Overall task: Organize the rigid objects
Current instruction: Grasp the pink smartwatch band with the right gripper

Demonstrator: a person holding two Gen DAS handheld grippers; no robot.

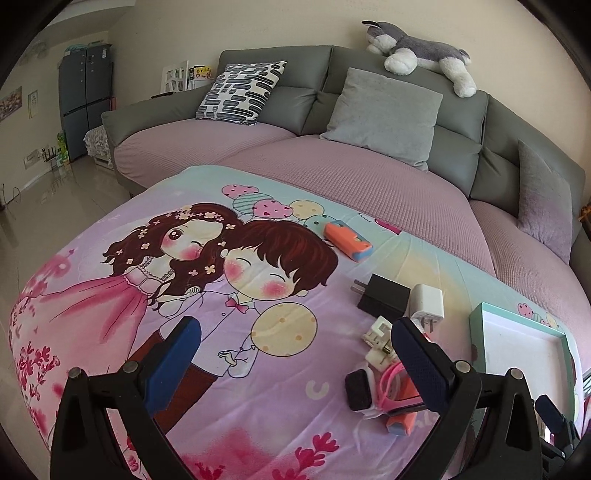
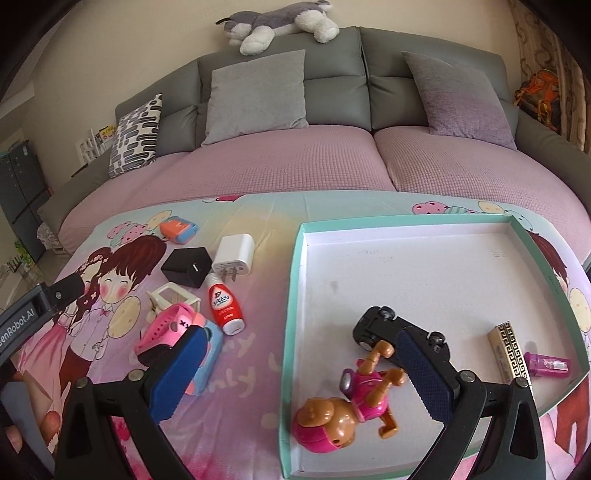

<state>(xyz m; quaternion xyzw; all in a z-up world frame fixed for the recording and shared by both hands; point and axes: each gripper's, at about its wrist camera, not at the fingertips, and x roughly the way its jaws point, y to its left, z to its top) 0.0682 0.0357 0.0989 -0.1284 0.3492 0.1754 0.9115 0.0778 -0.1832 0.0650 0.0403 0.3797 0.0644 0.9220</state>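
In the right wrist view, my right gripper [image 2: 303,373] is open over the near left part of a teal-rimmed white tray [image 2: 424,266]. Inside the tray lie a pink-and-brown toy dog [image 2: 347,402], a black toy car [image 2: 373,325], a gold-patterned bar [image 2: 509,347] and a small magenta piece [image 2: 546,363]. Left of the tray, on the cartoon cloth, are a red bottle [image 2: 223,306], a white charger [image 2: 232,256], a black charger [image 2: 186,267], a pink watch [image 2: 166,328] and an orange-and-blue case [image 2: 177,229]. My left gripper [image 1: 299,354] is open, empty, just left of the pink watch [image 1: 384,391].
A cream cage-like piece [image 2: 173,295] sits behind the watch. A grey sofa with a pink cover [image 2: 295,162] and several cushions runs behind the cloth, with a plush dog [image 2: 273,22] on top. Tiled floor [image 1: 55,199] lies to the left.
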